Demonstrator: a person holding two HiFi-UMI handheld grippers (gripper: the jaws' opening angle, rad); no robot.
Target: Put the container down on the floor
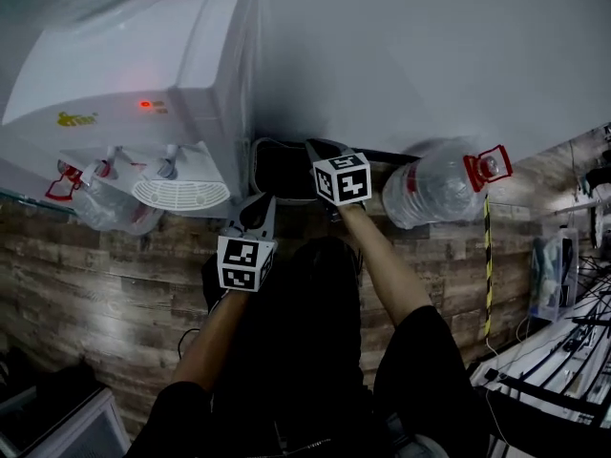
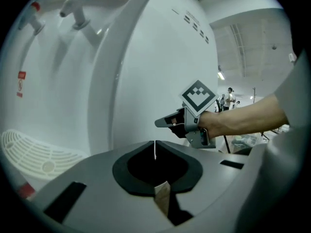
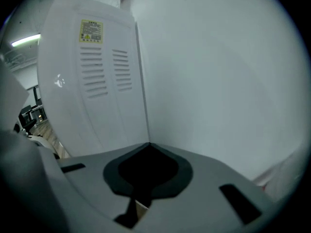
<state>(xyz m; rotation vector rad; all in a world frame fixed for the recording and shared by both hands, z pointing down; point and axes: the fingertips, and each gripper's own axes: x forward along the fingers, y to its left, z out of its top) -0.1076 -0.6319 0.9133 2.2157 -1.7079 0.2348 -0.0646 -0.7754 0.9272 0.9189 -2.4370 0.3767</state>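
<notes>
The container [image 1: 434, 191], a big clear water bottle with a red handle [image 1: 488, 165] at its neck, lies on its side on the wooden plank floor [image 1: 115, 284] at the foot of the white wall [image 1: 430, 55]. Its neck points away from the water dispenser [image 1: 143, 65]. Neither gripper touches it.

The right gripper [image 3: 148, 144] is just to the left of the bottle in the head view. Its fingers are closed tip to tip with nothing between them, and they face the corner where the dispenser's vented side meets the wall. The left gripper [image 2: 155, 147] is nearer the person, in front of the dispenser's white drip tray [image 1: 181, 194]. Its fingers are also closed and empty, with only a thin slit between the tips. Its own view looks along the dispenser's side, with the two taps up at the left and the right gripper in a bare hand further off.

A dark shape [image 1: 282, 170] sits low between the dispenser and the wall, and the dim picture does not show what it is. Under the taps at the left there seems to be a second clear bottle [image 1: 105, 208] with a red handle.
</notes>
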